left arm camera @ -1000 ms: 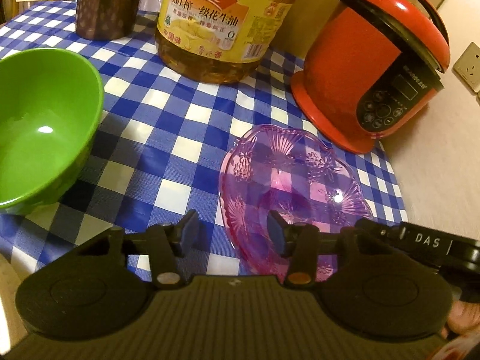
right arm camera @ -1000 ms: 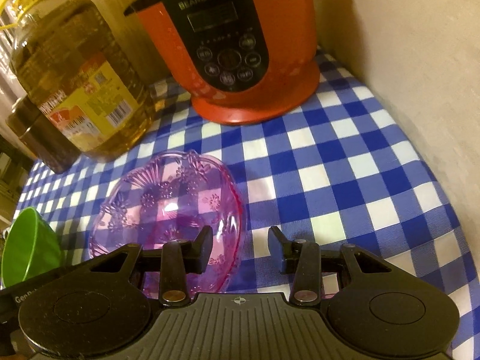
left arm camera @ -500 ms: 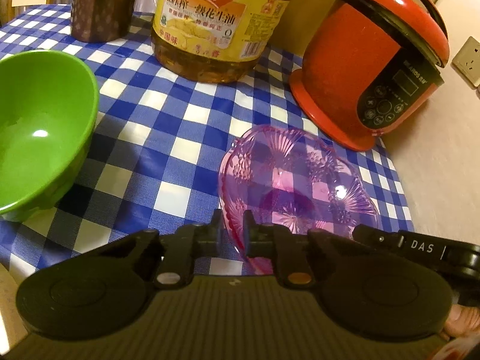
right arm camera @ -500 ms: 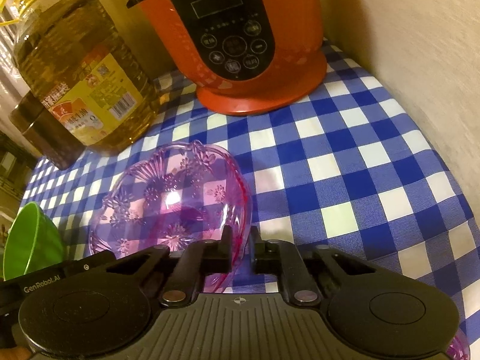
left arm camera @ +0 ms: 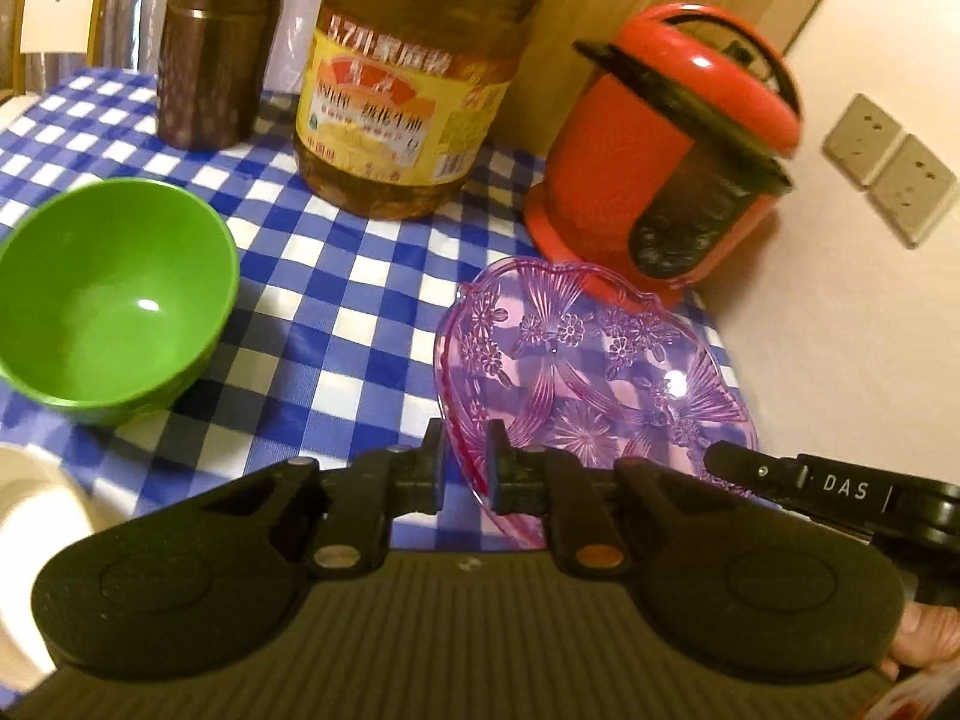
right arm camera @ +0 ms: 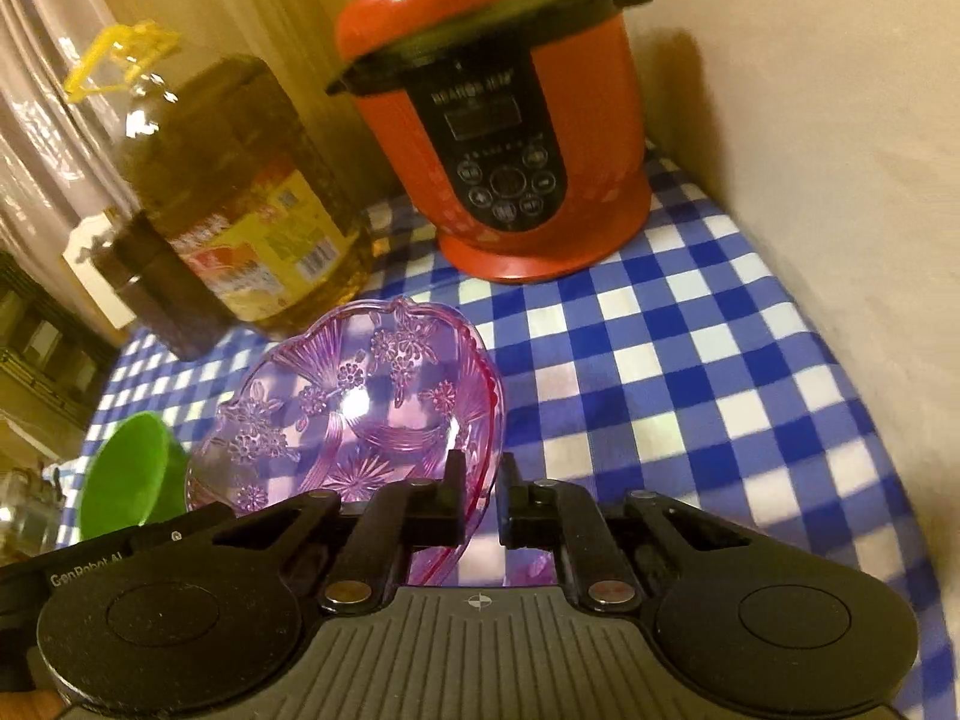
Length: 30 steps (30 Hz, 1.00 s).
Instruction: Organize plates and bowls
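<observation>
A clear purple patterned plate [left arm camera: 576, 360] is held at its near rim by both grippers. My left gripper [left arm camera: 465, 456] is shut on its left rim. My right gripper [right arm camera: 480, 480] is shut on its right rim; the plate [right arm camera: 360, 402] looks lifted off the blue checked tablecloth [right arm camera: 690, 360]. The right gripper's body shows in the left wrist view [left arm camera: 840, 492]. A green bowl [left arm camera: 114, 312] stands upright on the cloth to the left, and also shows in the right wrist view [right arm camera: 129, 474].
A red rice cooker [left arm camera: 672, 144] stands at the back right by the wall. A big oil bottle [left arm camera: 408, 90] and a dark jar [left arm camera: 210, 72] stand at the back. A white dish edge [left arm camera: 36, 504] lies near left. Wall sockets [left arm camera: 888, 168] are on the right.
Both grippers went from open to shut on the purple plate's rim, then rose with it; the view now sits higher above the table.
</observation>
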### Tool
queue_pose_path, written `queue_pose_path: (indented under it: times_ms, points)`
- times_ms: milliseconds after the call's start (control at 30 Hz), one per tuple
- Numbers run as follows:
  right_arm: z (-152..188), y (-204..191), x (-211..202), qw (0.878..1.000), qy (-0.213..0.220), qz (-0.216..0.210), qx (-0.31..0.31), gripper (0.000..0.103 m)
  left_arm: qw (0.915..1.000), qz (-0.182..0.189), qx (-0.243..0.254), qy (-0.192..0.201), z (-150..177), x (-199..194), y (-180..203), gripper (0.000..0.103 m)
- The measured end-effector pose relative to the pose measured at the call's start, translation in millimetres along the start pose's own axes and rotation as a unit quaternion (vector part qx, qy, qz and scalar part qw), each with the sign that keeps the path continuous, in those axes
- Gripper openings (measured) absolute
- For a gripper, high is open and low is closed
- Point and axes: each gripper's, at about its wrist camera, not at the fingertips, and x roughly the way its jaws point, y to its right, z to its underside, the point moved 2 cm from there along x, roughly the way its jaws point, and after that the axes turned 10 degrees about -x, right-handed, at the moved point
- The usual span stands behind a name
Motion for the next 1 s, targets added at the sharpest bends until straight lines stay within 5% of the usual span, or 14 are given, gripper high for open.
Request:
queue_pose_path:
  times_ms: [500, 1000]
  points:
    - [76.0, -12.0, -144.5, 0.999, 0.035, 0.007, 0.029, 0.010, 0.9992, 0.023, 0.031, 0.010, 81.1, -123.4, 28.0, 0.011]
    - [150.8, -6.9, -219.4, 0.996, 0.045, 0.020, 0.069, 0.010, 0.9980, 0.033, 0.053, -0.010, 155.1, -173.0, 35.1, 0.011]
